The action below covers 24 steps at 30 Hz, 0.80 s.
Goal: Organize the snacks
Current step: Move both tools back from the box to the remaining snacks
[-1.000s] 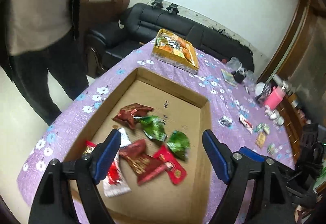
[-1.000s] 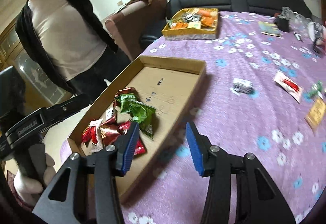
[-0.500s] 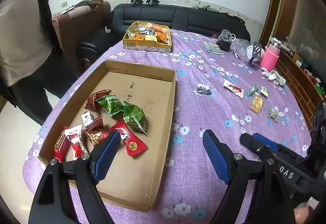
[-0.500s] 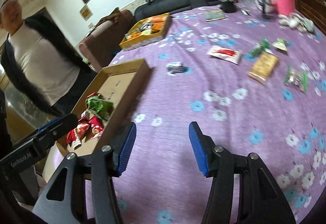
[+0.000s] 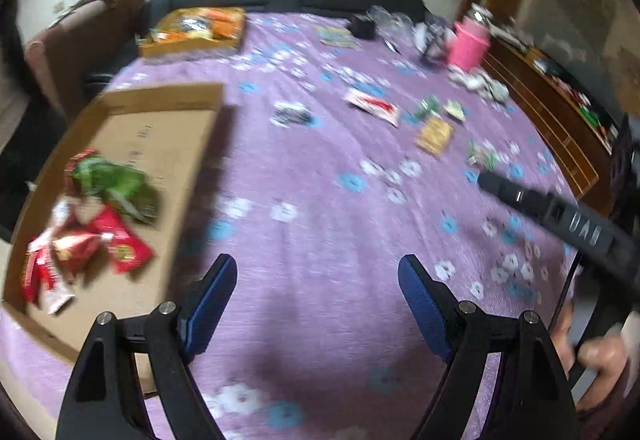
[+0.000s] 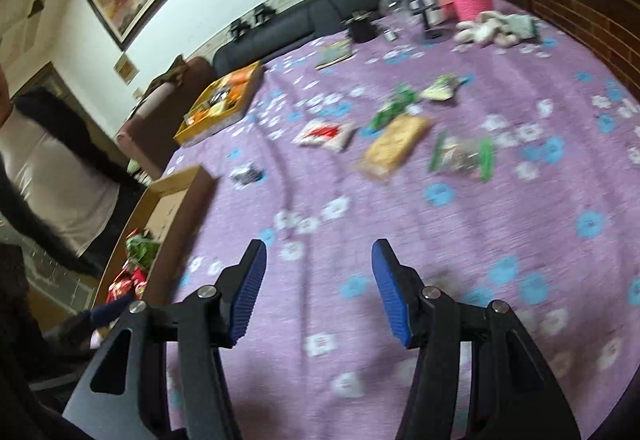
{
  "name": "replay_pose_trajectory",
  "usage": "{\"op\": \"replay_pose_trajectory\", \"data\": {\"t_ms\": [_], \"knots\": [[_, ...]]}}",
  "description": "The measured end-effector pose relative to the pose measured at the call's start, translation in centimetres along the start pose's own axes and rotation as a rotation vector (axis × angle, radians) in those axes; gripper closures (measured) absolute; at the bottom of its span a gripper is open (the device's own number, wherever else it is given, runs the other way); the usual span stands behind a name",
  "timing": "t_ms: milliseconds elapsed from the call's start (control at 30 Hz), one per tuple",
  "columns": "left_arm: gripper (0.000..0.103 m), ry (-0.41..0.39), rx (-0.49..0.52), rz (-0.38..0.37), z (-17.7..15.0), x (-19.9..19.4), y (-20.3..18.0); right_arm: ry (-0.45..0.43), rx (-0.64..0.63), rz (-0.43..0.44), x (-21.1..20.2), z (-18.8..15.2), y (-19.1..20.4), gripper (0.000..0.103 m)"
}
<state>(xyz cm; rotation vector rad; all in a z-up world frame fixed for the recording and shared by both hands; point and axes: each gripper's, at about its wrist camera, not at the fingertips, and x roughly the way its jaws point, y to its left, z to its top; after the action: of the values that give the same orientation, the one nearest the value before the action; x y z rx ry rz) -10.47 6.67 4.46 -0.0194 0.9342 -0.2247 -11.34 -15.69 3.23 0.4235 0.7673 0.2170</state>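
Cardboard tray (image 5: 160, 128) at left already holding red and green snack packets (image 5: 100, 224). Left gripper (image 5: 316, 304) hovering wide open, empty, over purple desk (image 5: 320, 200). Right gripper (image 6: 316, 288) opening, nothing between jaws. Loose packets lying well ahead: red-white sachet (image 6: 326, 134), tan biscuit pack (image 6: 394, 148). Advisable: slowing, centring over one packet, descending squarely.

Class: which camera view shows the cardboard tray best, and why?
The left wrist view: the cardboard tray shows nearly whole, with wrapped snacks piled inside. The right wrist view catches only the tray's far corner and a few snacks at its left edge.
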Motion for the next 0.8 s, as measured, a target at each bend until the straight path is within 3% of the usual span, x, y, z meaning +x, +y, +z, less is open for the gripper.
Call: {"op": "replay_pose_trajectory", "data": {"t_ms": [100,300,433,533,567,600,800], "knots": [[0.02,0.064,0.003,-0.024,0.1,2.4,-1.0,0.013,0.016,-0.039,0.4,1.0,-2.1,0.042],[0.02,0.099,0.012,-0.012,0.0,4.6,-1.6,0.031,0.027,-0.091,1.6,3.2,-4.4,0.042],[0.02,0.108,0.023,-0.003,-0.2,5.2,-1.7,0.062,-0.014,-0.183,3.7,5.0,-5.4,0.042],[0.009,0.105,0.018,-0.033,-0.2,5.4,-1.7,0.089,-0.03,-0.205,5.1,6.0,-6.1,0.042],[0.0,0.104,0.018,-0.046,-0.2,5.6,-1.7,0.097,-0.034,-0.209,5.6,6.2,-6.2,0.042],[0.0,0.103,0.025,-0.059,-0.3,5.7,-1.8,0.104,-0.037,-0.212,6.0,6.4,-6.4,0.042],[0.001,0.167,0.171,0.029,-0.5,6.4,-3.8,0.092,-0.109,-0.222,7.1,6.4,-5.8,0.044]]}}
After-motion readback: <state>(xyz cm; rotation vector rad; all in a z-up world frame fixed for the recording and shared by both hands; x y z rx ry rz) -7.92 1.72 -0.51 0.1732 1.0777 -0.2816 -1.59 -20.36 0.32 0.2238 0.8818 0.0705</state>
